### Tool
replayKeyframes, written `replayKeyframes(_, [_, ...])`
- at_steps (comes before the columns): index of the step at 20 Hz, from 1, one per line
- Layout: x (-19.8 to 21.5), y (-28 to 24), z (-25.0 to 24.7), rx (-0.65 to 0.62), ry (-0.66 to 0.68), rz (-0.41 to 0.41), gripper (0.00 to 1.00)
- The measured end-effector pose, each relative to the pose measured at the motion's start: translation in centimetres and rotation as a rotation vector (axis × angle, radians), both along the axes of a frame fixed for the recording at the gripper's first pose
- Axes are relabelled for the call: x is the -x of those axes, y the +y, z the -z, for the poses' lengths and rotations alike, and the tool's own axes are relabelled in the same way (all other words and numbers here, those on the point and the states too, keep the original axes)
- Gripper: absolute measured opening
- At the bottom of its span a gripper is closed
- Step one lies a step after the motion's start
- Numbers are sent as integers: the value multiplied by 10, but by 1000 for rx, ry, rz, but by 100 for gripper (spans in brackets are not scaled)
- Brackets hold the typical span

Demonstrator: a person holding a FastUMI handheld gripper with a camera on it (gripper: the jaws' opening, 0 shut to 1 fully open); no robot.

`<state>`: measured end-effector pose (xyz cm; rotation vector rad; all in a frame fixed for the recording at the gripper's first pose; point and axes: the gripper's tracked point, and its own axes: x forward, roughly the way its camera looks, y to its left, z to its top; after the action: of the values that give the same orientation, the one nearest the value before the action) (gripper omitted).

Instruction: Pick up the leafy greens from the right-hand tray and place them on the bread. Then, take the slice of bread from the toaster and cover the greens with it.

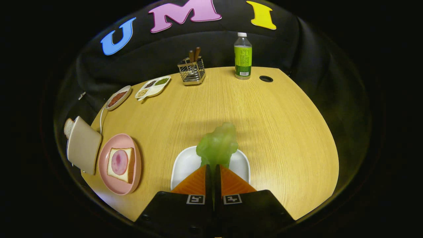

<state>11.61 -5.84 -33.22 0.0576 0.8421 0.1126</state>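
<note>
My gripper (213, 166) is shut on the pale green leafy greens (218, 143), which stick out ahead of the fingertips, lifted above the white tray (185, 165). To the left, a pink plate (109, 180) carries a slice of bread (129, 163) topped with a round of ham (119, 161). Beyond the plate's left side stands the beige toaster (84, 145), with a second bread slice (68, 127) poking out of its far end.
Along the table's far side sit a dish of red grains (118, 98), a divided white dish of seeds (153, 87), a wire caddy with wooden handles (192, 71), a green-labelled bottle (243, 58) and a cable hole (266, 78). A white cord (101, 119) runs from the toaster.
</note>
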Motion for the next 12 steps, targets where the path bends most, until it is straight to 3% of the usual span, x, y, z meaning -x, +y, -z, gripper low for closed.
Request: replayKeyframes(12, [19,12,-81,-34,-112,-168,6])
